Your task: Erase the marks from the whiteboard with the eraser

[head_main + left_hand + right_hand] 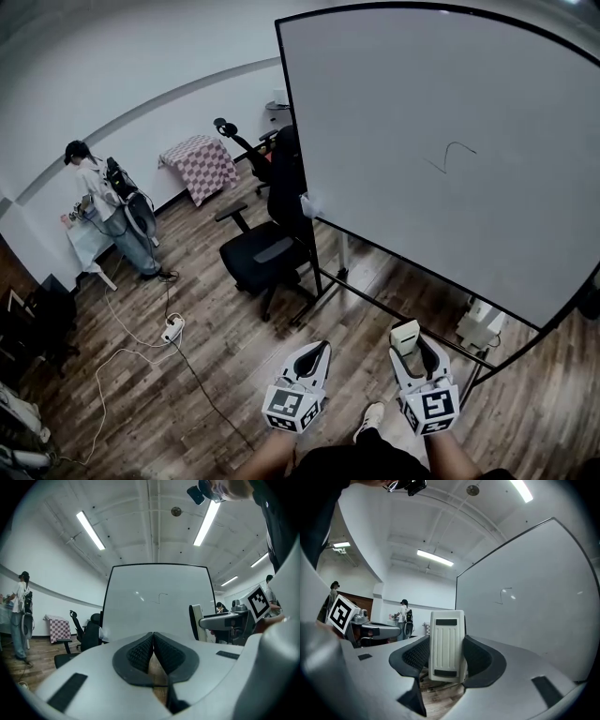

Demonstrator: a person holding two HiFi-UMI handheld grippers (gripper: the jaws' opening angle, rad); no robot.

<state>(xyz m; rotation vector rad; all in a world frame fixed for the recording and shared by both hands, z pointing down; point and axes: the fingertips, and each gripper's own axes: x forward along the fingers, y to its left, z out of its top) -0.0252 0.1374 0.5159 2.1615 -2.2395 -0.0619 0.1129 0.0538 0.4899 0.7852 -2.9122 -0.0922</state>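
My left gripper [317, 352] and right gripper [415, 351] are of one build: a smooth light-grey shell that tapers to two jaws. Each jaw is lined with a black pad [140, 651] of fine ribbed texture, set in a dark rounded surround. Flat black rectangular insets [65, 692] sit in the shell on either side. At the rear of each unit is a white cube [292, 406] bearing black square markers. I wear dark clothing [366, 463] and a light-coloured shoe [372, 418].

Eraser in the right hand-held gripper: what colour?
Cream-white eraser with dark strips near each end; clearest in the right gripper view.
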